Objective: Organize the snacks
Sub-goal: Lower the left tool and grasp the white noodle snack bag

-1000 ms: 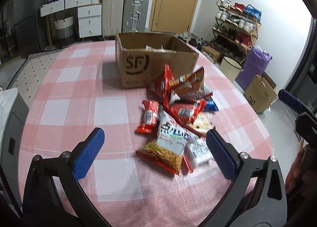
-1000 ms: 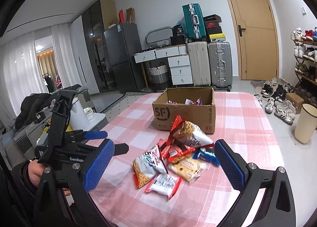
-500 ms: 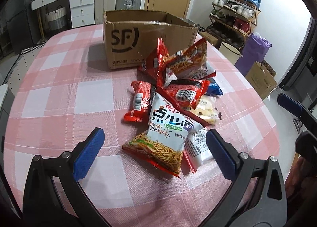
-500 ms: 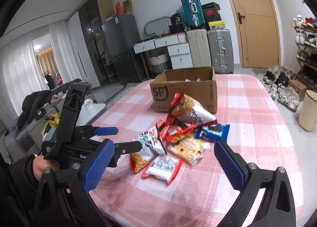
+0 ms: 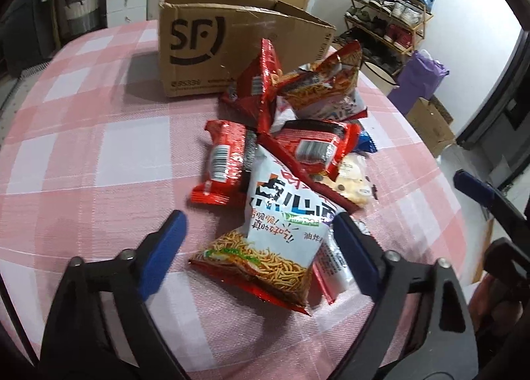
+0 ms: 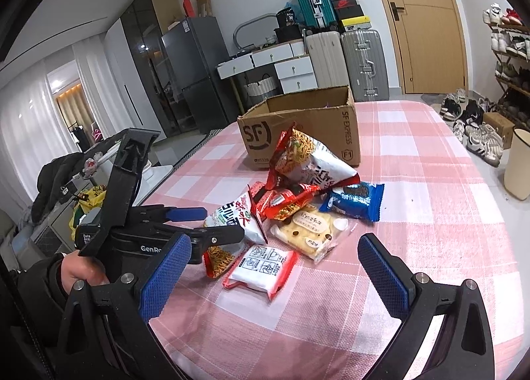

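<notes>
The left gripper (image 5: 255,244) has its fingers wide open around the near end of the noodle snack bag (image 5: 280,226). The right gripper (image 6: 275,267) is also wide open and holds nothing; the snack pile (image 6: 298,201) lies ahead of it on the counter (image 6: 430,214).

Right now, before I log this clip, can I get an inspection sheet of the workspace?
Surface: table with pink checked cloth.
Job's things: open cardboard box at the far side; snack pile in front of it, including noodle snack bag, blue cookie pack, pale pastry pack.
Clutter: nothing seen on the table.
Grippers: left gripper open, straddling the noodle snack bag; right gripper open, holding nothing.
Cables: nothing seen.
Surroundings: suitcases, fridge, shoe rack.
</notes>
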`<state>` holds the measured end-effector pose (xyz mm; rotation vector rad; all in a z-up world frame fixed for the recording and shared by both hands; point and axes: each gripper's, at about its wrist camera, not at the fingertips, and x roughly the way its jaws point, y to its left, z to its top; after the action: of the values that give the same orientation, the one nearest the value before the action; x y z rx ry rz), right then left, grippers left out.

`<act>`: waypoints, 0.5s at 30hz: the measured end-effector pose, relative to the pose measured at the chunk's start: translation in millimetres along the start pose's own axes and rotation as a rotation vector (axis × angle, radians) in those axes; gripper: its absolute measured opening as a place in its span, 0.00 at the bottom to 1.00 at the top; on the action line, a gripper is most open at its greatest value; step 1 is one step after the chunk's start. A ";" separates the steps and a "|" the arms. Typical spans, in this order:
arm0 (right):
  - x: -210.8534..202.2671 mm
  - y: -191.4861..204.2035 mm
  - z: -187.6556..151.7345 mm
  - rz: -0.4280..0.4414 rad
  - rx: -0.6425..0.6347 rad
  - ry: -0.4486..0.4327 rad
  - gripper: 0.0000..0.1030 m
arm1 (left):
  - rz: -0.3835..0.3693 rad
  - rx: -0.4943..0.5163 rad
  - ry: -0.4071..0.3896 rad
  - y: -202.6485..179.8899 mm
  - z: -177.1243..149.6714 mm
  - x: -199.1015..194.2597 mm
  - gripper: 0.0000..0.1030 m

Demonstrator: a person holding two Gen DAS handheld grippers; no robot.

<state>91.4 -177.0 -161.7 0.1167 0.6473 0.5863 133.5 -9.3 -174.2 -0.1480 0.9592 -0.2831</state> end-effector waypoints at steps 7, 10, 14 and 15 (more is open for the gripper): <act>0.3 -1.7 -2.1 0.002 0.009 0.001 0.99 | -0.092 0.019 0.028 -3.6 3.1 9.2 0.35; 0.7 -1.4 -2.1 0.002 0.007 0.002 0.99 | -0.121 -0.005 0.037 1.5 5.0 10.8 0.33; 1.4 0.3 -1.8 0.003 0.007 0.006 0.99 | -0.113 -0.018 0.022 1.9 4.3 10.4 0.33; 1.1 1.5 -2.1 0.003 0.004 0.006 0.99 | -0.112 -0.013 0.016 0.8 6.0 9.8 0.33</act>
<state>90.2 -175.2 -163.5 0.1197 0.6539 0.5885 143.9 -11.5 -178.6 -0.2119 0.9702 -0.3817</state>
